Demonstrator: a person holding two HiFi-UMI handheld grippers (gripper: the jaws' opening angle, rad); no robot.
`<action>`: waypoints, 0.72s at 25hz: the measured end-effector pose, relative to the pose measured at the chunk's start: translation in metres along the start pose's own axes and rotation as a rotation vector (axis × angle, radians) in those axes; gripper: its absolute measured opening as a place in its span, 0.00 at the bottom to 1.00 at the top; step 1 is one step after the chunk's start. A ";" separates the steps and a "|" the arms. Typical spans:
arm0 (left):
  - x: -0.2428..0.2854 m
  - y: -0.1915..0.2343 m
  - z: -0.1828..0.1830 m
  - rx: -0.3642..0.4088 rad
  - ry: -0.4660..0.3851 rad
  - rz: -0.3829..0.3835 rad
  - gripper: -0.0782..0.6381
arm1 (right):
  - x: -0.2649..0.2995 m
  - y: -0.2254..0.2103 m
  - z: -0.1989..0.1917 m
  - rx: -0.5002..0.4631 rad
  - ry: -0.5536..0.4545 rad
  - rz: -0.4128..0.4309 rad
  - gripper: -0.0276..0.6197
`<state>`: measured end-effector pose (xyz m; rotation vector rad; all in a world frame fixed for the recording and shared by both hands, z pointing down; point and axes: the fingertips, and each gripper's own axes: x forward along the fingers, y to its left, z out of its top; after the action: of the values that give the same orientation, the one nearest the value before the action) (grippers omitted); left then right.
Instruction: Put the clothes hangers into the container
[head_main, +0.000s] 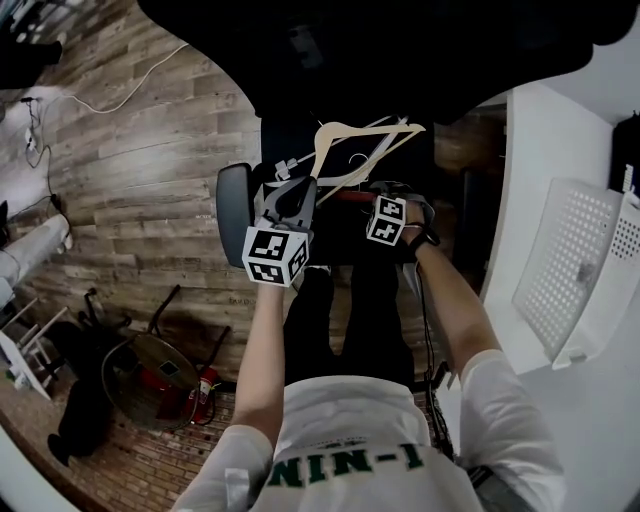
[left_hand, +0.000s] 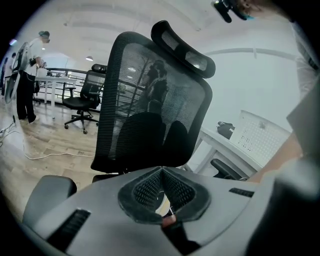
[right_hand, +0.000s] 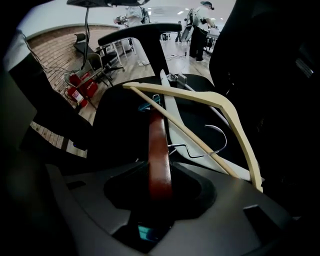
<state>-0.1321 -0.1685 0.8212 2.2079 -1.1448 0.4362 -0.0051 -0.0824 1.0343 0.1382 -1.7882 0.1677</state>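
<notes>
Starting, seemingly: right hand-held gripper (right_hand: 160, 176) clamps a brown hanger (right_hand: 157, 145), left hand-held gripper (left_hand: 161, 172) has jaws together; container (head_main: 570, 260) looks unfilled, pale hangers (head_main: 350, 145) wait.

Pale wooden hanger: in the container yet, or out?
Out. The pale wooden hanger lies on the black chair; the white perforated basket stands apart.

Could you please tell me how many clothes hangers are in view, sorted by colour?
Red-brown hanger: 1
Pale wooden hanger: 1
White hanger: 1
Total: 3
</notes>
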 end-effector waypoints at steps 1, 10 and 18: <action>-0.003 -0.001 0.000 -0.001 0.001 0.000 0.11 | -0.005 0.004 0.001 0.005 0.002 0.009 0.28; -0.032 -0.020 0.020 -0.013 -0.018 -0.015 0.11 | -0.062 0.020 0.002 -0.041 0.075 -0.031 0.28; -0.059 -0.032 0.042 0.002 -0.047 -0.036 0.11 | -0.123 0.022 0.006 -0.168 0.157 -0.098 0.27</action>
<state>-0.1394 -0.1453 0.7458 2.2482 -1.1273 0.3724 0.0120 -0.0614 0.9126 0.0892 -1.6276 -0.0415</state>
